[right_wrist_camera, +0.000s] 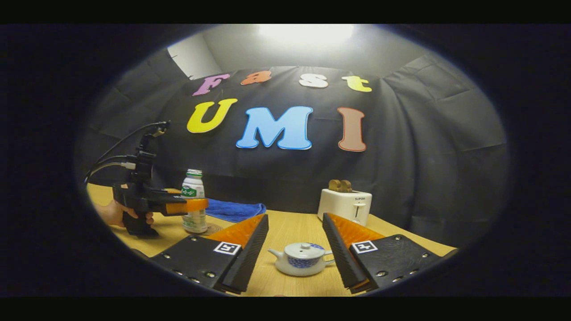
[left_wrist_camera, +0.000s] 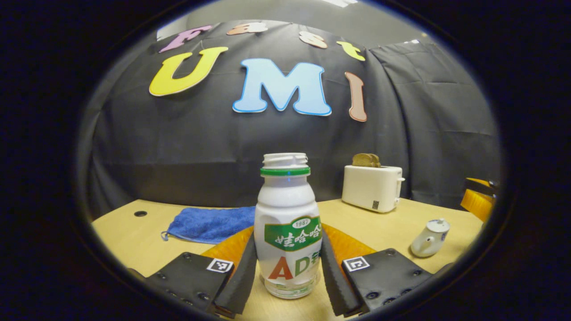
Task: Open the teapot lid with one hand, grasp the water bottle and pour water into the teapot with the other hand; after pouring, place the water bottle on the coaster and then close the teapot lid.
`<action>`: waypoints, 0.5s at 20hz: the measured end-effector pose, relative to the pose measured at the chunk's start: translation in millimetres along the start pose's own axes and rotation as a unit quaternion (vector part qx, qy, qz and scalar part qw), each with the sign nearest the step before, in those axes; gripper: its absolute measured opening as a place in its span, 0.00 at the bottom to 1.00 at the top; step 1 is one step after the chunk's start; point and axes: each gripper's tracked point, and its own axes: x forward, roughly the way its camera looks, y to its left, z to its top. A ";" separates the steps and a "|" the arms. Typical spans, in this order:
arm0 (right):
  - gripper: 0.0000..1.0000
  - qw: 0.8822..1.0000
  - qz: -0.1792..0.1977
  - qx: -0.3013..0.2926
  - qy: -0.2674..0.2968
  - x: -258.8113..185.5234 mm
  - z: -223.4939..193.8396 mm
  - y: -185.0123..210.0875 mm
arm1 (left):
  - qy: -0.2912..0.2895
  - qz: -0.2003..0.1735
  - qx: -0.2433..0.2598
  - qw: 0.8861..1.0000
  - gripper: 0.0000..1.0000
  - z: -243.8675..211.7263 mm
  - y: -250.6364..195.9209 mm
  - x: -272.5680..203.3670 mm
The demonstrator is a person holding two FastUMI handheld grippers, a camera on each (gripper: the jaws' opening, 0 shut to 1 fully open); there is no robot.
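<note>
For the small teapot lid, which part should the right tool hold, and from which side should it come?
Grip the small knob on top of the teapot lid, coming from above with the right tool. The teapot stands upright on the table with the lid seated flat, so the knob looks like the only raised part to pinch. The spout points one way and the handle the other, so set the fingers across that line.

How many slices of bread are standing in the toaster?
2: both slices stand side by side in the top of the toaster, at the back of the table. More lying lower in the slots cannot be excluded.
</note>
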 end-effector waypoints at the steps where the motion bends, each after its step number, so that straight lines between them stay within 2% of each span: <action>1: 0.76 1.000 0.003 0.005 0.003 0.1 -2.0 0.4 | 0.001 -0.002 -0.002 1.000 0.75 0.2 -0.5 4.6; 3: 0.75 1.000 0.004 0.012 0.010 1.1 -6.3 -3.4 | -0.002 -0.004 -0.011 1.000 0.75 0.8 -1.5 13.6; 4: 0.75 1.000 0.003 0.017 0.013 2.2 -7.4 -5.6 | -0.003 -0.001 -0.013 1.000 0.79 0.7 0.1 18.3; 5: 0.76 1.000 0.003 0.024 0.015 3.1 -8.8 -7.3 | -0.002 -0.001 -0.015 1.000 0.71 0.8 0.9 21.9; 7: 0.75 0.999 -0.001 0.032 0.016 4.8 -10.6 -11.7 | -0.006 -0.001 -0.020 1.000 0.75 1.4 2.1 28.5; 8: 0.75 0.999 -0.002 0.035 0.016 4.4 -10.6 -13.4 | -0.007 0.000 -0.022 1.000 0.70 1.3 2.5 29.7; 9: 0.76 0.999 -0.003 0.037 0.016 5.1 -10.9 -14.1 | -0.008 0.002 -0.022 1.000 0.80 0.4 3.4 30.5; 10: 0.75 0.999 -0.004 0.037 0.015 5.7 -11.0 -14.5 | -0.007 0.005 -0.023 1.000 0.79 -0.9 3.8 30.8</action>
